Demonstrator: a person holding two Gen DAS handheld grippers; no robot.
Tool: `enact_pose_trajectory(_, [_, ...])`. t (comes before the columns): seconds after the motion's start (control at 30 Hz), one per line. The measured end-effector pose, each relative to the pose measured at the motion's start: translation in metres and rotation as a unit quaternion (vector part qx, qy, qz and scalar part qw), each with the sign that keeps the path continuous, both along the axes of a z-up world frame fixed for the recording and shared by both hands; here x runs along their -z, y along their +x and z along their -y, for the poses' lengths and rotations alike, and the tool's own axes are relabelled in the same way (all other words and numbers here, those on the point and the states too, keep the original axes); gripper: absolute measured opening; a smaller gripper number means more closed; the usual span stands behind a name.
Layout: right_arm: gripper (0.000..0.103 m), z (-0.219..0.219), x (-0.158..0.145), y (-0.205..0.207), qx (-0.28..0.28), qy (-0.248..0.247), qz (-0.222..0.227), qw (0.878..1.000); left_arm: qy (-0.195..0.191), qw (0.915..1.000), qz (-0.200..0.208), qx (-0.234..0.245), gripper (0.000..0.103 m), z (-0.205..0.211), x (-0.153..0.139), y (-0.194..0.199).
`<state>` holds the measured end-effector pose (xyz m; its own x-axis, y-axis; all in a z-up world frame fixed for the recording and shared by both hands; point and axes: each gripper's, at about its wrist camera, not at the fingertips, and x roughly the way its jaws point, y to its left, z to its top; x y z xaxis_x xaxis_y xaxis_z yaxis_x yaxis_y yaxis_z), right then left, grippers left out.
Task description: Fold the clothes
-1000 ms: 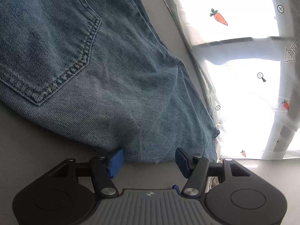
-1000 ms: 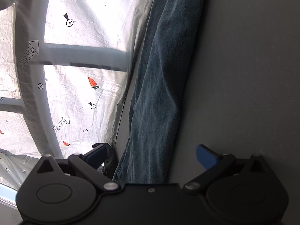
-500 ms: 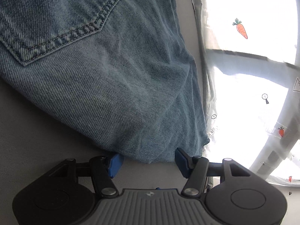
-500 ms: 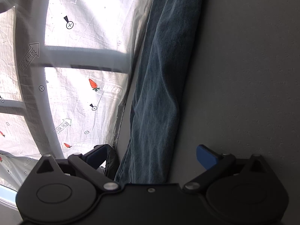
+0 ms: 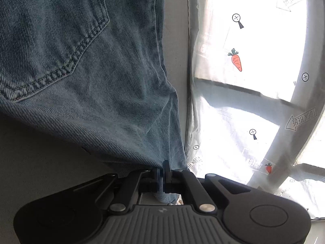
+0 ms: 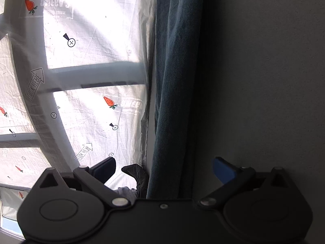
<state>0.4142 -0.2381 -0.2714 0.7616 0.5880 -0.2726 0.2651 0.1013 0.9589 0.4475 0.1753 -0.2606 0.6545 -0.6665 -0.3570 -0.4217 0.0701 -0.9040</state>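
Observation:
A pair of blue jeans (image 5: 91, 81) lies on a grey surface, its back pocket at the upper left of the left wrist view. My left gripper (image 5: 163, 171) is shut on the jeans' near edge; a fold of denim is pinched between the blue pads. In the right wrist view a long folded leg of the jeans (image 6: 174, 91) runs up the middle. My right gripper (image 6: 164, 167) is open, its blue fingers on either side of the leg's near end, which passes under the gripper body.
A white sheet printed with carrots and arrows (image 5: 254, 81) lies beside the jeans, brightly lit with window-bar shadows; it also shows in the right wrist view (image 6: 91, 101). A dark crumpled cloth (image 6: 136, 175) sits near my right gripper's left finger. The grey surface (image 6: 264, 81) extends to the right.
My left gripper moved forward over the jeans' edge and closed on it. The right gripper stayed open and hardly moved.

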Motion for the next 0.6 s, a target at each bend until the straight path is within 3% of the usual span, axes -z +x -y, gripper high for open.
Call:
enact_pose_trajectory(0.13, [0.103,-0.012,-0.006,0.024,-0.007,-0.037,0.006,0.999,-0.005,1.0,-0.006,0.002,0.001,-0.003,-0.001,0.007])
enact_pose_trajectory(0.33, [0.103,-0.029,-0.011,0.057,-0.005,-0.013,0.039,0.999,-0.003,0.9999,-0.007,0.011,0.001,-0.002,0.0,0.015])
enact_pose_trajectory(0.6, [0.103,-0.079,-0.012,0.084,-0.093,-0.018,0.044,0.995,-0.011,0.9998,-0.012,0.011,0.001,-0.005,0.006,0.013])
